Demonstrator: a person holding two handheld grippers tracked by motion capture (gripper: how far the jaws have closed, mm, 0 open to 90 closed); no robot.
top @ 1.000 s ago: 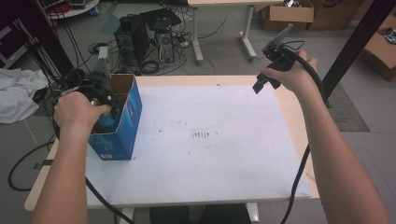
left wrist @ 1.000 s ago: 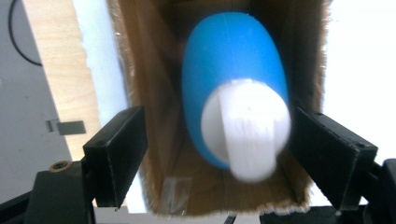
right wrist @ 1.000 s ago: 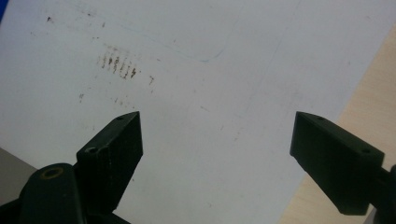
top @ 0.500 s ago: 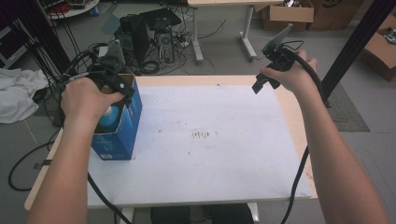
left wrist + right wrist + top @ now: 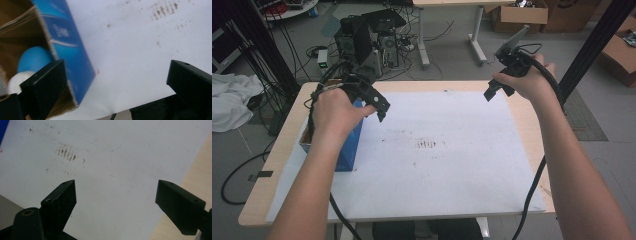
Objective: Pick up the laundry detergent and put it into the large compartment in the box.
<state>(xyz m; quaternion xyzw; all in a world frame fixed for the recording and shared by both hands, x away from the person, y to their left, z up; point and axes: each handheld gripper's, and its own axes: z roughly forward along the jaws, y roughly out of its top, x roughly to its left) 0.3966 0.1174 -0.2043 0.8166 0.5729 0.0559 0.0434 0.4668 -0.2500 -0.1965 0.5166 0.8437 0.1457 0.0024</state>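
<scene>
A blue cardboard box (image 5: 346, 152) stands open-topped on the left of the table. In the left gripper view the box (image 5: 71, 52) holds a round blue thing (image 5: 32, 58) and a white thing (image 5: 16, 81). My left gripper (image 5: 383, 111) hovers just right of the box's top over the white sheet (image 5: 452, 170). Its jaws have just been opening, and my left gripper (image 5: 115, 75) holds nothing between them. My right gripper (image 5: 496, 92) hangs above the far right corner of the sheet. There my right gripper (image 5: 116, 191) is open and empty.
Brown smudges (image 5: 428, 144) mark the middle of the sheet. The wooden table edge (image 5: 257, 200) frames it. Behind the table are computer towers (image 5: 367, 37) with cables, a white cloth (image 5: 229, 102) on the floor at left, and a black post (image 5: 594, 42) at right.
My left gripper has come up out of the box and moved right, its jaws spreading apart; the blue thing stays in the box. The right hand has kept still.
</scene>
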